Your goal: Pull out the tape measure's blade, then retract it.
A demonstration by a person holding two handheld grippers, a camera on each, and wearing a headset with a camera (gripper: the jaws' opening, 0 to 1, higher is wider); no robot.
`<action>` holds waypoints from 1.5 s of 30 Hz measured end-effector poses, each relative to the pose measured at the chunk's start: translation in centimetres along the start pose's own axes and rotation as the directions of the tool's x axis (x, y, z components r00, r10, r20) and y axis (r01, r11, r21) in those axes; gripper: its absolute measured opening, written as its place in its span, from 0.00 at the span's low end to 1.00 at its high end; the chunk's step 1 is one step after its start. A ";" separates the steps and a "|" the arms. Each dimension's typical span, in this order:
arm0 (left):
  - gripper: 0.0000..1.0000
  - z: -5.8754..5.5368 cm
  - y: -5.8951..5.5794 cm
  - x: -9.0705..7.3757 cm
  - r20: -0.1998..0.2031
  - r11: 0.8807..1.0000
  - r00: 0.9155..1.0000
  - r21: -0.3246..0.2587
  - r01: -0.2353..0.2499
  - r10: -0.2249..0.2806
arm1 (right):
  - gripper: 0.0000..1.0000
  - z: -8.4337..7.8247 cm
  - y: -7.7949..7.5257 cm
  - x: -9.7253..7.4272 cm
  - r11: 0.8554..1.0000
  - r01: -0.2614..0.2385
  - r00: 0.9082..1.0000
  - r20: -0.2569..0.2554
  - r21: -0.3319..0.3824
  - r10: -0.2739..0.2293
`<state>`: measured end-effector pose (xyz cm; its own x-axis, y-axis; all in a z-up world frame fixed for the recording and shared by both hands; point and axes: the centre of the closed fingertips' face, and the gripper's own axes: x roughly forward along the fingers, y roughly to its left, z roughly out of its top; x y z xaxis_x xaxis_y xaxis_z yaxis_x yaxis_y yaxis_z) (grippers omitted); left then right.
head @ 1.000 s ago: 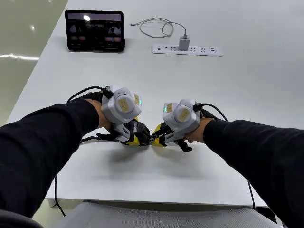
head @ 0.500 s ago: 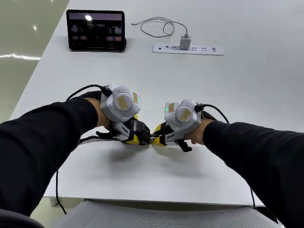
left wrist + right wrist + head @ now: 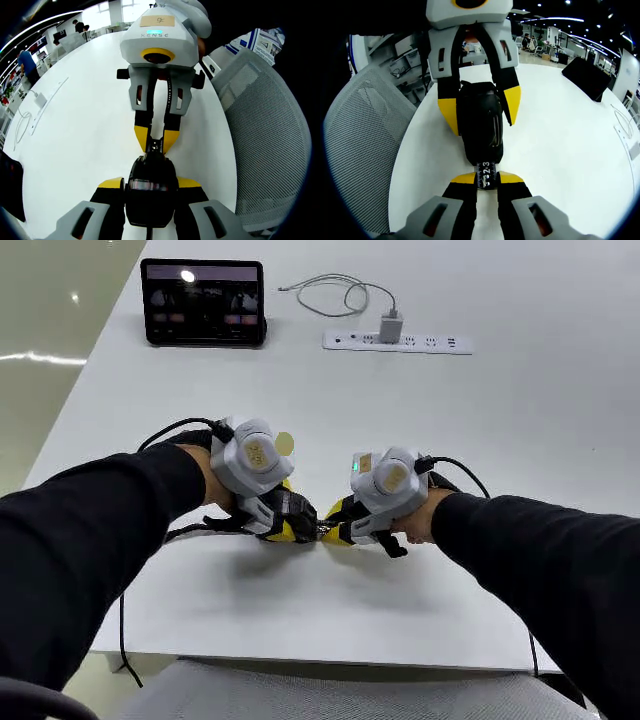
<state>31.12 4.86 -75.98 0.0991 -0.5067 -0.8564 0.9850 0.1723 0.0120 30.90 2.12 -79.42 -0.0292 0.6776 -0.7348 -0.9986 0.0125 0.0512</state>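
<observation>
The tape measure (image 3: 298, 512) lies close to the near edge of the white surface (image 3: 500, 420), about midway along that edge, between the two tongs that meet there tip to tip.

The left tongs (image 3: 285, 525) clamp the black case from both sides. In the left gripper view the case (image 3: 150, 195) sits squeezed between the yellow tips of those tongs (image 3: 150, 182), with its mouth pointing away toward the other tongs.

The right tongs (image 3: 338, 532) are pinched tight on the blade (image 3: 486, 170) just outside the case mouth. In the right gripper view their yellow tips (image 3: 487, 177) press on the strip from either side, and black numerals show on the short length between them. Very little blade is out, so the right tongs' tips lie almost against the case. Seen from the left gripper view, the right tongs (image 3: 156, 140) come down from the top, tips together on the blade end.

At the far left corner of the surface a dark tablet (image 3: 203, 302) stands propped up. To its right along the far edge lies a white power strip (image 3: 397, 342) with a charger (image 3: 388, 330) plugged in and a looped cable (image 3: 325, 295). A grey mesh chair (image 3: 265, 140) stands beside the near edge.
</observation>
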 end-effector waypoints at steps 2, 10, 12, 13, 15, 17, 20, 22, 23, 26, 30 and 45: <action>0.34 0.0 0.0 0.0 -0.001 1.000 1.000 0.000 0.000 0.000 | 0.10 -0.2 0.0 -0.1 1.000 0.000 1.000 -0.002 0.002 0.000; 0.34 0.0 -0.1 0.0 -0.005 1.000 1.000 0.007 0.009 -0.009 | 0.10 -0.7 0.0 -0.6 1.000 0.010 1.000 -0.013 -0.004 -0.010; 0.34 0.0 0.0 0.0 -0.004 1.000 1.000 0.007 0.008 -0.008 | 0.10 -0.9 -0.1 -0.7 1.000 0.013 1.000 -0.019 -0.007 -0.013; 0.34 0.0 0.0 0.0 -0.005 1.000 1.000 0.007 0.009 -0.009 | 0.10 -1.0 0.0 -0.8 1.000 0.013 1.000 -0.019 -0.006 -0.013; 0.34 -0.1 -0.1 0.0 -0.007 1.000 1.000 0.006 0.012 -0.012 | 0.10 -1.0 0.0 -0.8 1.000 0.015 1.000 -0.017 -0.003 -0.015; 0.34 -0.1 0.0 0.0 -0.006 1.000 1.000 0.005 0.014 -0.014 | 0.10 -1.1 -0.1 -0.9 1.000 0.018 1.000 -0.018 -0.003 -0.018; 0.34 0.0 -0.1 0.0 -0.006 1.000 1.000 0.006 0.013 -0.013 | 0.10 -1.3 -0.1 -1.1 1.000 0.019 1.000 -0.019 -0.004 -0.019; 0.34 0.0 -0.1 0.0 -0.007 1.000 1.000 0.005 0.011 -0.011 | 0.10 -1.4 -0.1 -1.2 1.000 0.019 1.000 -0.022 -0.007 -0.019; 0.34 -0.1 -0.1 0.0 -0.006 1.000 1.000 0.004 0.010 -0.010 | 0.10 -1.5 -0.2 -1.3 1.000 0.018 1.000 -0.024 -0.006 -0.018; 0.34 -0.1 0.0 0.0 -0.004 1.000 1.000 0.001 0.006 -0.006 | 0.10 -1.6 -0.2 -1.4 1.000 0.020 0.999 -0.030 -0.010 -0.020; 0.34 0.0 0.0 0.0 0.001 1.000 1.000 0.001 -0.001 0.001 | 0.10 -1.7 -0.2 -1.5 1.000 0.022 0.999 -0.029 -0.005 -0.022; 0.34 0.1 0.0 0.0 0.005 1.000 1.000 -0.004 -0.005 0.005 | 0.10 -2.0 -0.1 -1.9 1.000 0.020 0.999 -0.028 0.001 -0.020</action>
<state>31.09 4.76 -75.97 0.1047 -0.5099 -0.8539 0.9839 0.1780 0.0144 31.01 -0.68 -79.40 -0.0100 0.6562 -0.7546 -0.9989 0.0273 0.0370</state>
